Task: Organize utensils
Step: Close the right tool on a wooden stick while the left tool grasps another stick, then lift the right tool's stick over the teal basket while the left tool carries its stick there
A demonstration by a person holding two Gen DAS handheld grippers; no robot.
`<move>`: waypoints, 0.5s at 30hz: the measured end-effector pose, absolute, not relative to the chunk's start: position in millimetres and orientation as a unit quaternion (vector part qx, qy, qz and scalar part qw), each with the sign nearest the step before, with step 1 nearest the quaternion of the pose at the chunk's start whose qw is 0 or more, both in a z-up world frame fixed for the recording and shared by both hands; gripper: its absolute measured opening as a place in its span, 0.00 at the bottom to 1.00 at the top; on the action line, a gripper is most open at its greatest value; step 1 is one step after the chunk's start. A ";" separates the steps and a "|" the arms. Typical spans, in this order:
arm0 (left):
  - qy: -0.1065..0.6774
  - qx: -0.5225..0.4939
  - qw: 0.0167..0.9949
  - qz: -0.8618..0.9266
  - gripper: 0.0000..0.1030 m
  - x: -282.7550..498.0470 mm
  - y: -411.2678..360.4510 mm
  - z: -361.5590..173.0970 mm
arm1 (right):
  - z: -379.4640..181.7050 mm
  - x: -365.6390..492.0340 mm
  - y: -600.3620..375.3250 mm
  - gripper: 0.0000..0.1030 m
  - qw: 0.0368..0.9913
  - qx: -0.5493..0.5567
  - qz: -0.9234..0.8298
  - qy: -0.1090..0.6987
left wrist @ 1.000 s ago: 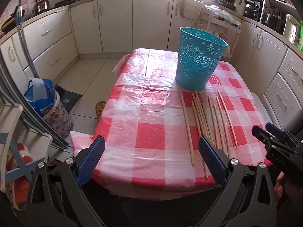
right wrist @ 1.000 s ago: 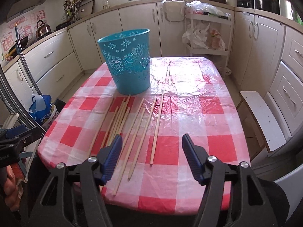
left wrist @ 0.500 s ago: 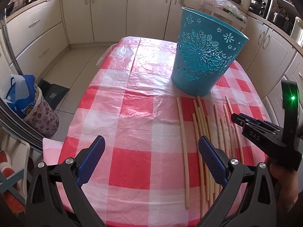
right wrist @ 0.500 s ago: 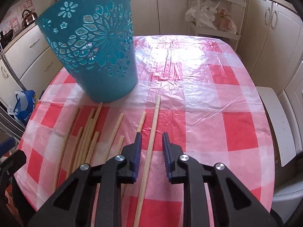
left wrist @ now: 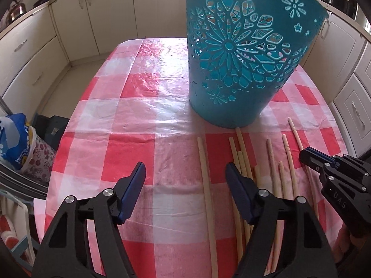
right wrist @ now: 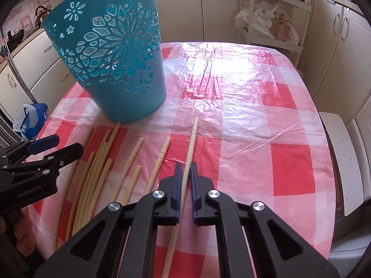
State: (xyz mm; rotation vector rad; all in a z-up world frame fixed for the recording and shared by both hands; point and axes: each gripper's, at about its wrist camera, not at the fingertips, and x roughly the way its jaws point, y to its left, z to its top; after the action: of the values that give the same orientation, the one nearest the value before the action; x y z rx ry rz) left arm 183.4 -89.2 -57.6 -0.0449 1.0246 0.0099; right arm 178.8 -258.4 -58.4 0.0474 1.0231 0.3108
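Right gripper (right wrist: 184, 169): nearly closed around the rightmost chopstick (right wrist: 190, 148), pad contact unclear.
Left gripper (left wrist: 185, 173): spread wide, leftmost chopstick (left wrist: 205, 176) between its fingers.
Chopsticks: flat on the checked tablecloth (right wrist: 266, 120), before the teal basket (right wrist: 111, 53).

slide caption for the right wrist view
Right gripper closing around the rightmost chopstick beside the teal basket.

Just a regular kitchen, pretty bright

Cream cabinets (left wrist: 76, 20) wrap the walls, white shelf rack (right wrist: 273, 11) far right, glare on the checked tablecloth (right wrist: 266, 125).
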 end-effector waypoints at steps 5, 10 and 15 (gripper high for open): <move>0.490 0.006 0.872 0.004 0.29 190.1 -94.9 -63.1 | -59.1 177.1 -258.6 0.07 0.861 0.021 0.154 0.484; 0.502 -0.028 0.864 -0.036 0.06 192.0 -83.9 -60.8 | -58.3 172.7 -259.6 0.06 0.858 0.028 0.160 0.488; 0.515 -0.035 0.855 -0.047 0.07 190.5 -73.5 -59.1 | -56.9 174.5 -252.6 0.13 0.853 0.006 0.164 0.495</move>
State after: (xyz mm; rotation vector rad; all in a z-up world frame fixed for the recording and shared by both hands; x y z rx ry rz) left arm 190.5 -73.5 -59.1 -0.0736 1.0824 -0.0997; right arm 174.5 -252.6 -56.9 0.0128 1.0411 0.3449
